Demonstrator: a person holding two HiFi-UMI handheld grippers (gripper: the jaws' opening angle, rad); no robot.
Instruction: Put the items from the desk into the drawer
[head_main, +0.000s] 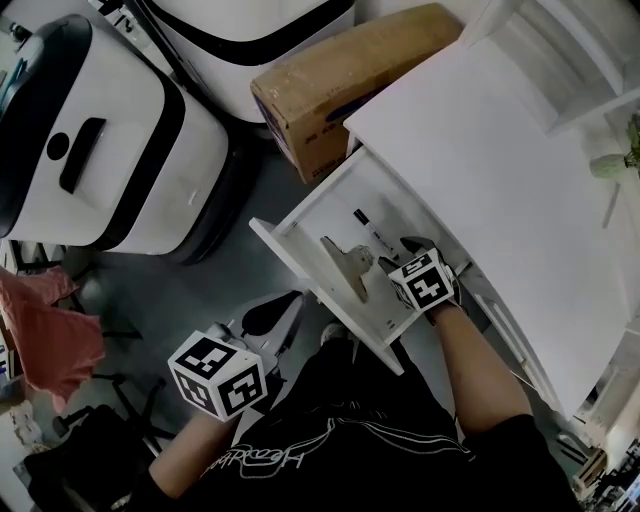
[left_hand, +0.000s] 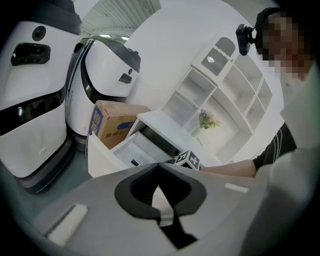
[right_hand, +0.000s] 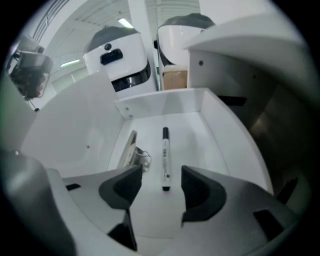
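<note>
Your left gripper (left_hand: 159, 194), lower left in the head view, is closed on nothing. Your right gripper (right_hand: 161, 184) hangs over the open drawer (right_hand: 210, 135) at centre frame, jaws apart. The marker (right_hand: 164, 155) lies on the drawer floor beside a clip (right_hand: 131, 150).

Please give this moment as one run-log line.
right gripper: open, over drawer | marker: flat in drawer, end between jaws, untouched | binder clip: in drawer | left gripper: shut, empty
</note>
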